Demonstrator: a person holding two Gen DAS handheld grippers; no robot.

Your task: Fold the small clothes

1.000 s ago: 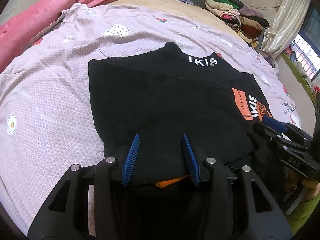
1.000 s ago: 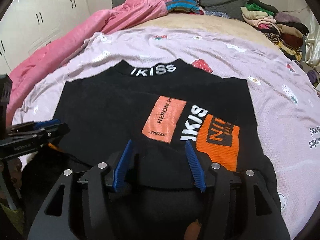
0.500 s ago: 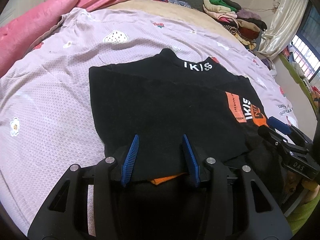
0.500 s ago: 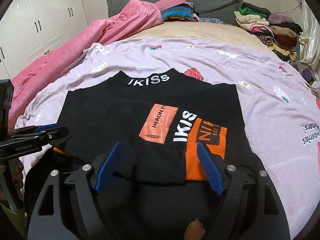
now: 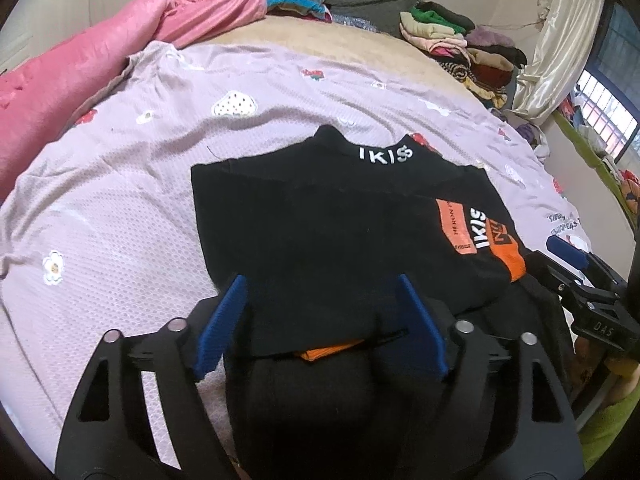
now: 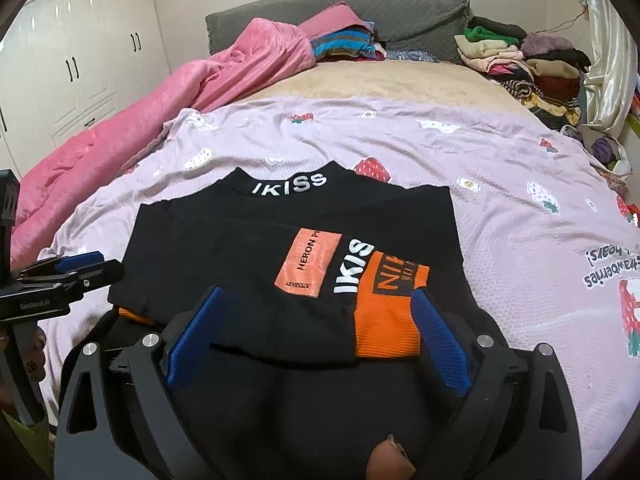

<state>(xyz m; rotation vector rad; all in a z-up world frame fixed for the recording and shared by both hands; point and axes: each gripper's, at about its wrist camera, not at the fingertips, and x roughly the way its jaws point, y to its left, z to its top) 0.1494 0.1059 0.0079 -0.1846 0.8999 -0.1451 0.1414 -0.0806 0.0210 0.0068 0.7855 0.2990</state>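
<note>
A black top [image 5: 328, 232] with white "IKISS" lettering and orange patches lies partly folded on the lilac sheet [image 5: 120, 208]; it also shows in the right wrist view [image 6: 248, 248]. Its near part hangs over the bed's front edge. My left gripper [image 5: 320, 292] is open, its blue fingers [image 5: 224, 320] spread over the near left hem. My right gripper [image 6: 316, 308] is open over the near right hem, by the orange patch [image 6: 384, 320]. Neither holds the cloth. Each gripper shows at the side of the other's view.
A pink quilt [image 6: 140, 128] lies along the left side of the bed. Stacks of folded clothes [image 6: 528, 64] sit at the far right, striped ones [image 6: 340, 46] by the grey headboard. White wardrobes [image 6: 80, 48] stand at left, a curtain at right.
Both grippers opened wide and let go of the top's hem, then drew back and up a little. The right opened first, then the left. The top stays on the bed.
</note>
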